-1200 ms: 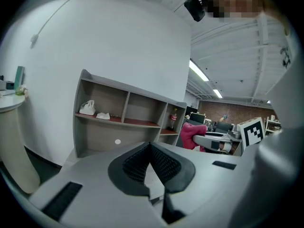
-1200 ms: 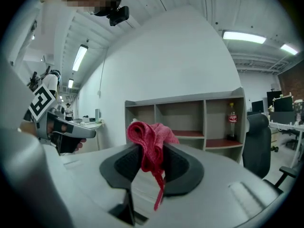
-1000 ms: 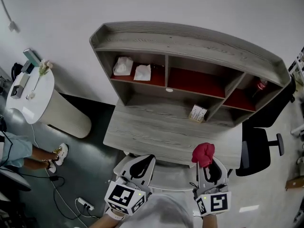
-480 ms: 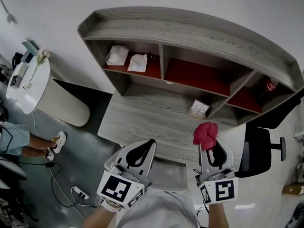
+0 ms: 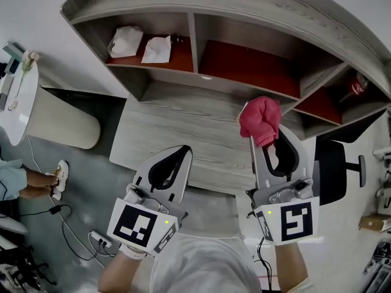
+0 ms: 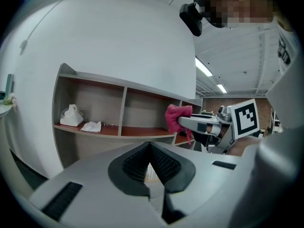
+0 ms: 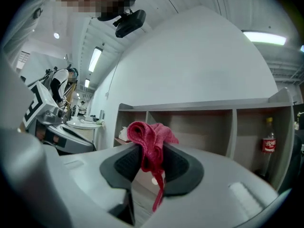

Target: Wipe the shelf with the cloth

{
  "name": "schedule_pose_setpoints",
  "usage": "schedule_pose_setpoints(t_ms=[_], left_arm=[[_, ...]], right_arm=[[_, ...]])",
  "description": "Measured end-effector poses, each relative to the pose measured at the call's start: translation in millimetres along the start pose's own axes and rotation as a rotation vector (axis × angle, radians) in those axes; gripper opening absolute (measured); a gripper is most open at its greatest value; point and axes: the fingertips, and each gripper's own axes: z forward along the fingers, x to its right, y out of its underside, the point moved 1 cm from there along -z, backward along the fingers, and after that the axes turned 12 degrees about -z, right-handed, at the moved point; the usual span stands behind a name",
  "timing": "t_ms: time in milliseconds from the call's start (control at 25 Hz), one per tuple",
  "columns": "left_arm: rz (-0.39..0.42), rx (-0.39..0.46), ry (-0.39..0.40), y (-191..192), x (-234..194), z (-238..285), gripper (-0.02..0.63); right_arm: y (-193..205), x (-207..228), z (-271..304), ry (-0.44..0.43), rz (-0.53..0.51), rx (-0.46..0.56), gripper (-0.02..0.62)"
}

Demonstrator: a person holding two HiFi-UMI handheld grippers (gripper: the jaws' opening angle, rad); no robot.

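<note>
Cloth (image 5: 261,119), just one, is pinched in the right gripper (image 5: 267,137); left gripper (image 5: 184,151) clenched, empty.

No wording can be read anywhere. The bottle (image 5: 356,88), in the compartment of the shelf (image 5: 244,5) at 2 o'clock, wears a red label, its print too small to make out. The left marker cube (image 5: 142,226) and the right marker cube (image 5: 292,220) carry black-and-white square patterns, no letters or numbers.
</note>
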Motion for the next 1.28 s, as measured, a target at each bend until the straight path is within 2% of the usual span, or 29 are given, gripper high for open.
schedule_pose_setpoints(t_ms=[400, 480, 600, 760, 960, 1280], left_arm=[[0.006, 0.08, 0.011, -13.0, -20.2, 34.6, 0.006], [0.005, 0.074, 0.018, -10.0, -20.3, 39.0, 0.006], [-0.027, 0.047, 0.023, -5.5, -23.1, 46.8, 0.006], [-0.09, 0.076, 0.02, -13.0, -28.0, 48.5, 0.006], [-0.031, 0.11, -0.003, -22.5, -43.1, 52.8, 0.006], [-0.013, 0.127, -0.013, -32.3, -46.9, 63.9, 0.006]], right_arm=[[-2.3, 17.6, 63.9, 0.03, -0.095, 0.049, 0.123], [1.0, 18.8, 74.7, 0.037, -0.095, 0.048, 0.123], [4.1, 21.9, 94.3, 0.05, -0.078, 0.045, 0.123], [5.4, 26.9, 124.0, 0.063, -0.095, 0.04, 0.123], [10.0, 35.3, 153.3, 0.091, -0.075, 0.038, 0.123], [15.0, 48.5, 184.1, 0.133, -0.073, 0.042, 0.123]])
